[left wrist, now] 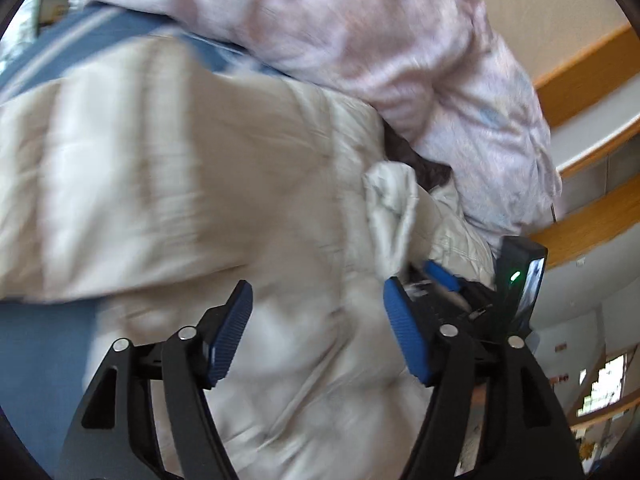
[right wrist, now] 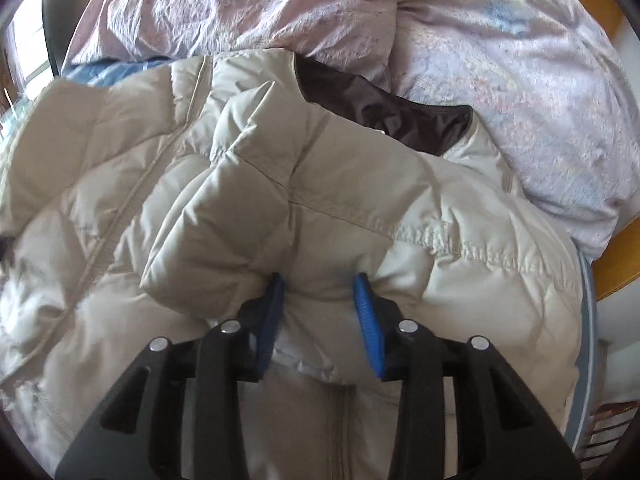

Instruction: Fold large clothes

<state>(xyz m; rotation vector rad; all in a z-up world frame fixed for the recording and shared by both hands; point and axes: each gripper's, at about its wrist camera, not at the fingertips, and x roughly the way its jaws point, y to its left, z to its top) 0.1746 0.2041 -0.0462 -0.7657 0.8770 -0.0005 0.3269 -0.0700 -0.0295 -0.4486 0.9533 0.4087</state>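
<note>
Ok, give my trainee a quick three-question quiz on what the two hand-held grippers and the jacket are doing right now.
1. True or false: the right hand-held gripper is pinching a fold of the jacket.
2. The left hand-held gripper is: A) shut on the jacket, B) open above the jacket, C) holding the duvet.
3. What colour is the jacket lining showing at the collar?

Key: 1 true. 2 B. 3 dark brown. The pink duvet lies behind the jacket, untouched by either gripper.
</note>
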